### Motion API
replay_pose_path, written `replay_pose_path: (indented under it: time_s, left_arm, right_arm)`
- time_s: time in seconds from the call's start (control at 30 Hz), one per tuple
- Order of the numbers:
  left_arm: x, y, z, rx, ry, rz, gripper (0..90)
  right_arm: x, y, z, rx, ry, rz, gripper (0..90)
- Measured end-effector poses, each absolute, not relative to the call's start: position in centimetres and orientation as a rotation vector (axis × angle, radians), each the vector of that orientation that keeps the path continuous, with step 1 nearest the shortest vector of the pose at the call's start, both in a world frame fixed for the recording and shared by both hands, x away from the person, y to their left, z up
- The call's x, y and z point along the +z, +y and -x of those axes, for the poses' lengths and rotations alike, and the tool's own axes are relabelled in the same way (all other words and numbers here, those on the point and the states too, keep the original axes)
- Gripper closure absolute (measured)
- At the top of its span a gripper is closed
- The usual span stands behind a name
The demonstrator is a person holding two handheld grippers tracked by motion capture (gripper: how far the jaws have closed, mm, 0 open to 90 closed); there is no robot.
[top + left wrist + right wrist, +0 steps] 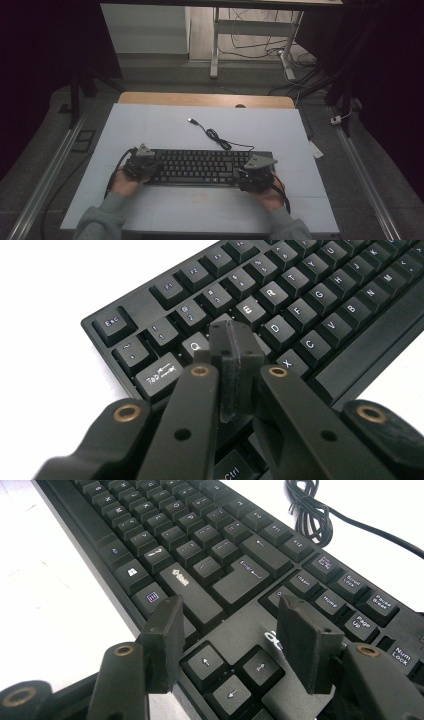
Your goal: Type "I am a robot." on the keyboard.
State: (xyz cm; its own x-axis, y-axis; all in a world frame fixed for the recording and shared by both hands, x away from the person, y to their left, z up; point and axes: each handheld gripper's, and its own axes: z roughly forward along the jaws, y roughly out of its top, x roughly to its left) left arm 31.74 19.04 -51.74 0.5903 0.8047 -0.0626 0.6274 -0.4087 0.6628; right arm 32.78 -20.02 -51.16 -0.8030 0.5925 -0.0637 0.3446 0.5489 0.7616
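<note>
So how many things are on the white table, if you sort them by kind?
Keyboards: 1, the black keyboard with its cable.
Tongs: 2, the left tongs shut over the letter keys, and the right tongs open over the arrow keys.
Tables: 1, the white table.
Total: 4.

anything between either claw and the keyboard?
Nothing visible. The left claw, shut, sits right over the keyboard near Q. The right claw, open, hangs over the arrow keys. The cable lies behind the keyboard.
</note>
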Motion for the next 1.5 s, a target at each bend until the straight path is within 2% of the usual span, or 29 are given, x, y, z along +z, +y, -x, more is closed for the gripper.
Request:
replay_pose_path:
  time_s: [0.83,1.13,1.23,1.3,1.4,1.5]
  left_arm:
    - [-52.1,18.9,-31.9,0.361,1.141,-2.164,88.5]
    - [-50.6,19.9,-31.3,0.387,1.14,-2.058,88.2]
    - [-50.4,20.0,-31.3,0.381,1.136,-2.043,83.4]
    - [-50.4,20.1,-31.3,0.378,1.136,-2.041,76.5]
    - [-50.4,20.0,-31.3,0.39,1.15,-2.037,60.9]
    - [-50.5,20.0,-31.4,0.39,1.155,-2.036,53.1]
  right_arm:
    - [-51.2,-20.0,-32.8,1.107,2.478,-0.768,44.7]
    - [-51.2,-20.0,-32.8,1.1,2.476,-0.769,44.6]
    - [-51.2,-20.0,-32.8,1.102,2.478,-0.766,44.7]
    - [-51.2,-20.0,-32.8,1.097,2.476,-0.767,44.6]
    - [-51.2,-20.0,-32.8,1.095,2.477,-0.767,44.7]
    - [-51.2,-20.0,-32.8,1.092,2.478,-0.765,44.6]
